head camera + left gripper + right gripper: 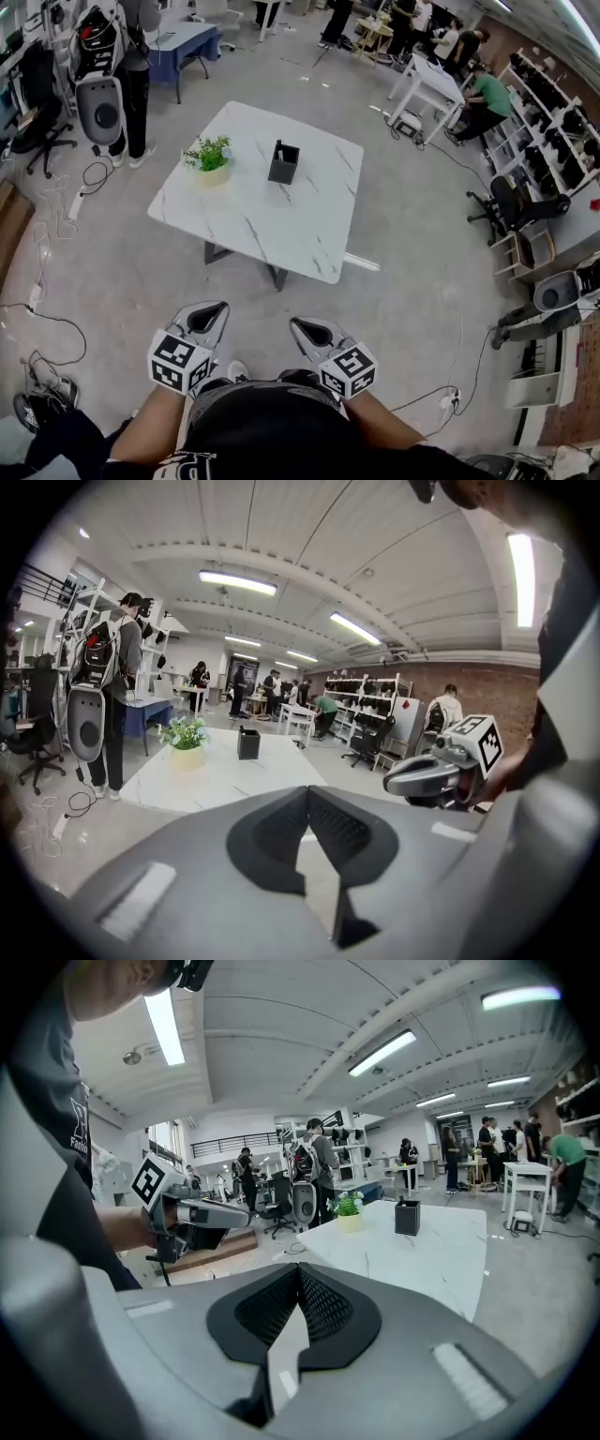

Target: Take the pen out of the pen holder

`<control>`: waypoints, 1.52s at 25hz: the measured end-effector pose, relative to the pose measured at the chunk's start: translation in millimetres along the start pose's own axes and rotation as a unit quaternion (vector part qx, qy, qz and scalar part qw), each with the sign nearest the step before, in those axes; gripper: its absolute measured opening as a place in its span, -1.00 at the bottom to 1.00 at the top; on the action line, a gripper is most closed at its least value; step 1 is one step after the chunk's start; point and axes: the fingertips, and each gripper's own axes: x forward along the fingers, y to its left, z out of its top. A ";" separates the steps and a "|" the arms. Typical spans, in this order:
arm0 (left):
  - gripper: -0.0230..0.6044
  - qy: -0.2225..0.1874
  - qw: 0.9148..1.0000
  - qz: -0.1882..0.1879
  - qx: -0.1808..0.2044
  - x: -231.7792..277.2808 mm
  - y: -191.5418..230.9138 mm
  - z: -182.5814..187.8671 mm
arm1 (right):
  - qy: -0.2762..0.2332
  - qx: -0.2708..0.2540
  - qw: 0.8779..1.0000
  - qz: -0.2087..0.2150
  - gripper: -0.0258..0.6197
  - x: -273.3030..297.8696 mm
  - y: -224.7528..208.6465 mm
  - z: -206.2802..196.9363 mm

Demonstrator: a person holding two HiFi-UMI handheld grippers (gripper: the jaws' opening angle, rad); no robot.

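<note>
Here, the left tool and the right tool sit side by side at the bottom centre of the head view, close to the person's body and over bare grey floor. In its own view the left tool's jaws are pressed together at the tips, with only a narrow wedge of floor showing behind the meeting point and nothing between them. The right tool's jaws likewise meet at the tips and hold nothing. Each tool appears in the other's view: the right tool at the right edge of the left gripper view, the left tool at the left of the right gripper view. The white marbled worktop stands well apart from both tools, in the upper middle of the head view. On it the black holder stands upright near the far side, and a thin dark tip rising from its upper left corner looks like the pen, though it is too small to be sure. A potted plant stands on the worktop left of the holder, apart from it.
</note>
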 end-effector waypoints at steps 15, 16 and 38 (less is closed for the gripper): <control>-0.75 0.017 0.999 -0.043 -0.016 32.7 34.4 -1.1 | 0.011 0.025 0.999 -0.034 -0.92 33.9 -24.7 12.9; -0.75 0.019 0.999 -0.043 -0.017 34.7 36.6 -0.3 | 0.011 0.025 0.999 -0.035 -0.92 36.1 -26.8 14.9; -0.75 0.030 0.999 -0.037 0.021 178.9 96.4 97.1 | -0.033 0.025 0.999 -0.030 -0.92 103.1 -173.5 87.4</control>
